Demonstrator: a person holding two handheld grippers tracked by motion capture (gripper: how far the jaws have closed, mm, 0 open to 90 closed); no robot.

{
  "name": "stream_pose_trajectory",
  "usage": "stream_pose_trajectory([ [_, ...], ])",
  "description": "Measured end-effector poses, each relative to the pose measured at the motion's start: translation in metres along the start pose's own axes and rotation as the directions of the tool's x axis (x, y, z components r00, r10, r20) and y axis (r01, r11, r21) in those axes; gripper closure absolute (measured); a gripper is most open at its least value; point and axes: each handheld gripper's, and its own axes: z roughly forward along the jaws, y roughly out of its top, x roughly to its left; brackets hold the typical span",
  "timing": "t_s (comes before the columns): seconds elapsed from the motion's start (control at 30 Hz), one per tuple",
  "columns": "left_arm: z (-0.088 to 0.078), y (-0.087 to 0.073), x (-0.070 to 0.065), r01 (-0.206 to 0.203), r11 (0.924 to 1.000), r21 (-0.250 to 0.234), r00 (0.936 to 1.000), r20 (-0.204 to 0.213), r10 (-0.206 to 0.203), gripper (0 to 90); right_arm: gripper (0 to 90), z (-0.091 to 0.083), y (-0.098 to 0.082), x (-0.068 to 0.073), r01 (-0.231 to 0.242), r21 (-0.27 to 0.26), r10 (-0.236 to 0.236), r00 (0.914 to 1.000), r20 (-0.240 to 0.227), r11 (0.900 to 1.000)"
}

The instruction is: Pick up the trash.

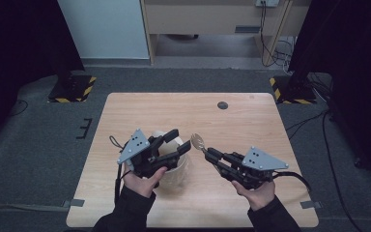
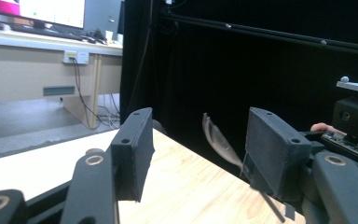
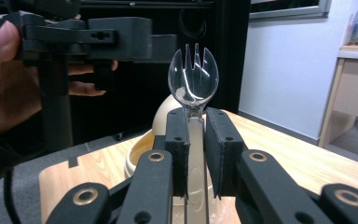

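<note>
**Spork in my right tongs, bowl under my left**

I stand at a pale wooden table (image 1: 140, 111) set on grey carpet, with a small dark round mark (image 1: 222, 105) near its far edge. Black curtains close in on both sides, and two stand bases with yellow-and-black striped edges (image 1: 71, 89) sit on the floor past the far corners. Beyond them is a white wall panel and a wooden desk with cables hanging below it.

My right gripper (image 1: 208, 153) holds a clear plastic spork (image 3: 193, 80) by its handle — the jaws are pinched narrow on it, and the tined head rises above the fingertips. In the high view the spork head points toward my other hand.

My left gripper (image 1: 179, 141) has its jaws spread wide, holding nothing. It hovers over a cream bowl (image 1: 176, 171) that sits on the table near my edge — whether the jaws touch the rim I cannot tell. The spork head lies just beside the left gripper's tips, apart from them.
</note>
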Motion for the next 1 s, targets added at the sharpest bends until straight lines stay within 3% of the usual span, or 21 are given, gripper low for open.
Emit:
stream_pose_trajectory([
  [0.3, 0.018, -0.006, -0.006, 0.016, 0.9991, 0.039, 0.9994, 0.029, -0.017, 45.6, 80.0, 0.0, 0.0, 0.001, 0.008, -0.011, -0.008, 0.9998, -0.019, 1.0],
  [0.53, 0.022, -0.009, -0.008, 0.021, 0.9974, 0.07, 0.9987, 0.045, -0.024, 62.5, 80.0, 0.0, -0.001, 0.002, 0.009, -0.008, -0.009, 0.9997, -0.023, 1.0],
  [0.77, 0.022, -0.009, -0.009, 0.025, 0.9971, 0.072, 0.9967, 0.075, -0.03, 74.5, 80.0, 0.002, -0.004, 0.003, 0.017, 0.01, -0.017, 0.9996, -0.023, 1.0],
  [0.8, 0.021, -0.009, -0.009, 0.025, 0.9972, 0.071, 0.9964, 0.08, -0.031, 79.6, 80.9, 0.003, -0.004, 0.003, 0.023, 0.008, -0.023, 0.9995, -0.023, 1.0],
  [1.0, 0.019, -0.007, -0.01, 0.021, 0.9979, 0.062, 0.9952, 0.094, -0.026, 82.1, 80.2, 0.003, -0.004, 0.004, 0.014, 0.001, -0.014, 0.9995, -0.027, 1.0],
])
